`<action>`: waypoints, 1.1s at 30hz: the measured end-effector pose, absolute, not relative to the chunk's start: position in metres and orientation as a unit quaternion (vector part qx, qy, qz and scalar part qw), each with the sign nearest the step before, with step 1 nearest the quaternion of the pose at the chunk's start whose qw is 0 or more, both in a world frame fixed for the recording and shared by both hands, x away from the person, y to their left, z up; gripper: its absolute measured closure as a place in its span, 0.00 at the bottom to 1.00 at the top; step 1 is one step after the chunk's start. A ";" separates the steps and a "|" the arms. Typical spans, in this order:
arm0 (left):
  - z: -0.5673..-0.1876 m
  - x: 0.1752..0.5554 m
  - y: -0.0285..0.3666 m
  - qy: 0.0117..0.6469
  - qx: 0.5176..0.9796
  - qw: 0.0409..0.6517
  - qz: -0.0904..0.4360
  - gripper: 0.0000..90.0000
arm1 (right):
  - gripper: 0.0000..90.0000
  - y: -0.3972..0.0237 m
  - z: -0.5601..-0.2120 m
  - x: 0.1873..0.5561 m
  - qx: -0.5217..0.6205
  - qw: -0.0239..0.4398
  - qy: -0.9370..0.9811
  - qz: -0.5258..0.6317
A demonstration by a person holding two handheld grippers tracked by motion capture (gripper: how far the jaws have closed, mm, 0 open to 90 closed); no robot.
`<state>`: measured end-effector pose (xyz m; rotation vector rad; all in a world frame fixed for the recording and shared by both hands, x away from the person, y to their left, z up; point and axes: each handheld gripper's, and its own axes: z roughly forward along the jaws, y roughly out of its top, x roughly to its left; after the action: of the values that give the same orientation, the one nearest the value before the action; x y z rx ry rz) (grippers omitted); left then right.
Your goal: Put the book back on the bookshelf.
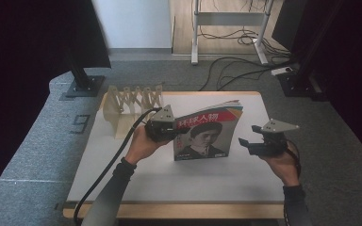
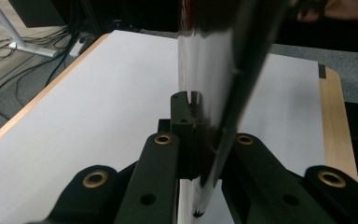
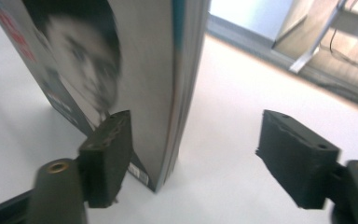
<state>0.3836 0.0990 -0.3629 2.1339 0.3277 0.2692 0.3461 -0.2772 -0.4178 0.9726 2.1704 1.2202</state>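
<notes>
High view: magazine (image 1: 207, 132) stands upright mid-worktop (image 1: 169, 179), rack (image 1: 127, 106) far left. Left tool (image 1: 169, 128) clenched on magazine's left edge; keep hold steady, cover vertical.

Left gripper view: pages pinched deep between jaws; don't twist.

Right gripper view: right tool (image 3: 193, 149) released, magazine's free edge (image 3: 186, 84) between jaws, untouched. Centre on edge before you close.

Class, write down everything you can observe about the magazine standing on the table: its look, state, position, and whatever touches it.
The magazine is a glossy, thin-paged issue with red lettering, coloured stripes at the top corner and a dark portrait on its cover. It stands upright on its bottom edge on the white table, cover toward the person. The left gripper is shut on its left edge. The right gripper is open near the right edge, one pad in front of the cover; the right gripper view does not show contact.
</notes>
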 end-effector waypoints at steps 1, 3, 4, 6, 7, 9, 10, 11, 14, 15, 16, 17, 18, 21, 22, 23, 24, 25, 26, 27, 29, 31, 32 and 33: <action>-0.363 0.384 0.099 0.134 0.868 0.464 0.111 0.96 | 0.25 -0.279 -0.426 0.346 0.359 0.231 0.789 0.442; -0.363 0.384 0.099 0.138 0.866 0.467 0.112 0.96 | 0.20 -0.281 -0.450 0.345 0.379 0.221 0.784 0.440; -0.363 0.384 0.099 0.138 0.865 0.469 0.111 0.96 | 0.20 -0.281 -0.450 0.345 0.379 0.221 0.784 0.440; -0.363 0.385 0.099 0.141 0.862 0.473 0.112 0.96 | 0.18 -0.283 -0.463 0.344 0.387 0.219 0.783 0.434; -0.362 0.385 0.099 0.143 0.860 0.477 0.111 0.97 | 0.17 -0.283 -0.471 0.342 0.392 0.215 0.783 0.432; -0.360 0.385 0.101 0.145 0.857 0.481 0.111 0.97 | 0.16 -0.284 -0.481 0.340 0.399 0.211 0.783 0.429; -0.358 0.385 0.103 0.147 0.856 0.483 0.109 0.97 | 0.15 -0.284 -0.486 0.339 0.403 0.209 0.782 0.427; -0.357 0.385 0.105 0.150 0.855 0.484 0.108 0.97 | 0.15 -0.284 -0.490 0.338 0.406 0.209 0.782 0.425; -0.352 0.384 0.112 0.158 0.856 0.482 0.102 0.97 | 0.15 -0.284 -0.499 0.336 0.411 0.202 0.784 0.419; -0.351 0.384 0.114 0.161 0.856 0.481 0.100 0.97 | 0.14 -0.284 -0.502 0.336 0.412 0.201 0.785 0.416; -0.350 0.383 0.115 0.162 0.857 0.480 0.099 0.97 | 0.14 -0.282 -0.505 0.335 0.412 0.200 0.788 0.412; -0.348 0.382 0.117 0.165 0.857 0.479 0.098 0.97 | 0.14 -0.281 -0.507 0.335 0.414 0.197 0.790 0.407; -0.347 0.382 0.119 0.168 0.857 0.477 0.097 0.97 | 0.13 -0.280 -0.510 0.335 0.414 0.196 0.793 0.402; -0.343 0.380 0.126 0.174 0.857 0.475 0.096 0.97 | 0.12 -0.277 -0.517 0.335 0.415 0.193 0.799 0.390; -0.342 0.379 0.128 0.176 0.857 0.474 0.097 0.97 | 0.12 -0.276 -0.519 0.335 0.415 0.193 0.801 0.386; -0.341 0.378 0.130 0.177 0.857 0.474 0.098 0.97 | 0.11 -0.275 -0.521 0.336 0.416 0.191 0.802 0.384; -0.340 0.377 0.133 0.180 0.856 0.474 0.098 0.97 | 0.11 -0.275 -0.522 0.336 0.417 0.190 0.801 0.384; -0.339 0.376 0.135 0.182 0.856 0.474 0.100 0.97 | 0.10 -0.275 -0.524 0.336 0.418 0.190 0.802 0.383; -0.338 0.375 0.138 0.184 0.856 0.473 0.101 0.97 | 0.09 -0.275 -0.525 0.337 0.419 0.189 0.802 0.381; -0.338 0.375 0.140 0.187 0.855 0.473 0.101 0.97 | 0.08 -0.275 -0.528 0.337 0.421 0.189 0.803 0.377; -0.337 0.373 0.144 0.192 0.854 0.473 0.102 0.97 | 0.06 -0.275 -0.531 0.338 0.427 0.187 0.802 0.374; -0.335 0.372 0.148 0.196 0.853 0.472 0.104 0.97 | 0.06 -0.276 -0.535 0.339 0.432 0.183 0.805 0.363; -0.334 0.371 0.150 0.199 0.852 0.472 0.105 0.97 | 0.06 -0.275 -0.535 0.339 0.436 0.186 0.803 0.361; -0.334 0.371 0.152 0.200 0.853 0.471 0.106 0.97 | 0.06 -0.274 -0.535 0.339 0.435 0.187 0.805 0.358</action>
<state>0.3705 0.1520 -0.3337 2.0884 0.4893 0.2591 0.3391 -0.2743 -0.5351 1.2246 2.2643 1.0082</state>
